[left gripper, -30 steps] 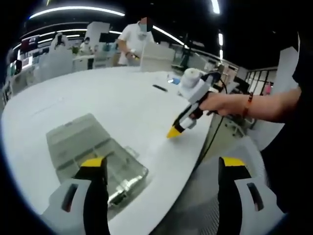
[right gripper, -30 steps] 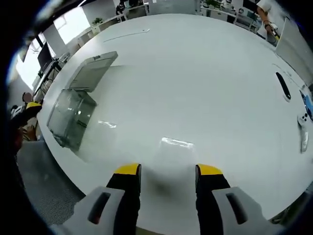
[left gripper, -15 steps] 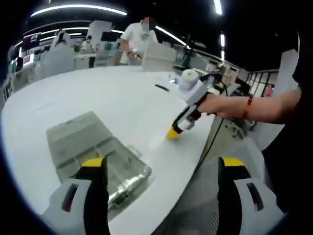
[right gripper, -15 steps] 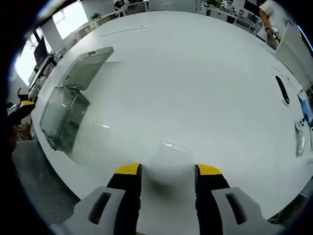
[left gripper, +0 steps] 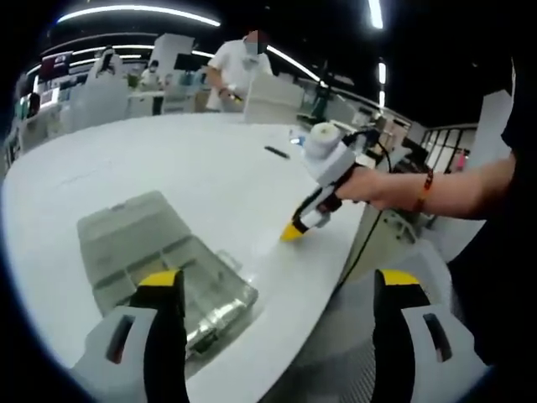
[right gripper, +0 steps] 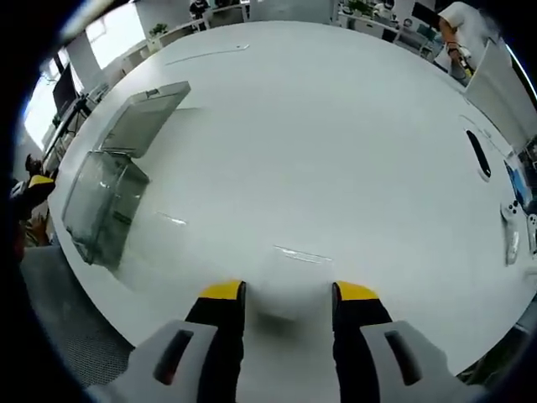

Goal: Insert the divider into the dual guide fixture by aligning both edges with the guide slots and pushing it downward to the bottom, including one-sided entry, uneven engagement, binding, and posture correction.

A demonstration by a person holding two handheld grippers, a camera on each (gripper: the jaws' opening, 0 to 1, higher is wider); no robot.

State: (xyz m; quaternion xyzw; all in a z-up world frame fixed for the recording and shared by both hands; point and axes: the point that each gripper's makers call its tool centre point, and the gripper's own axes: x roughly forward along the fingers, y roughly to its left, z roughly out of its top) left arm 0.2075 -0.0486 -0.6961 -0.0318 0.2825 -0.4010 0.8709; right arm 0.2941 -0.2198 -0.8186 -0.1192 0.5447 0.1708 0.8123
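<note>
Jaws of our right gripper (right gripper: 279,294) stand apart, astride the divider (right gripper: 289,277), a clear thin plate lying flat on the white worktop (right gripper: 336,143) near its near edge; whether the tips already touch it we cannot tell. Our left gripper (left gripper: 281,285) hangs wide open and empty, one jaw over the transparent guide fixture (left gripper: 164,260), a clear box with its lid laid back, sitting at the worktop's edge well apart from the divider. We judge the divider light, stiff, slick and hard to see, and hard to lift from flat. Best taken by one edge, perhaps slid toward the worktop's rim, then pinched mid-edge so both sides stay free for the slots.
</note>
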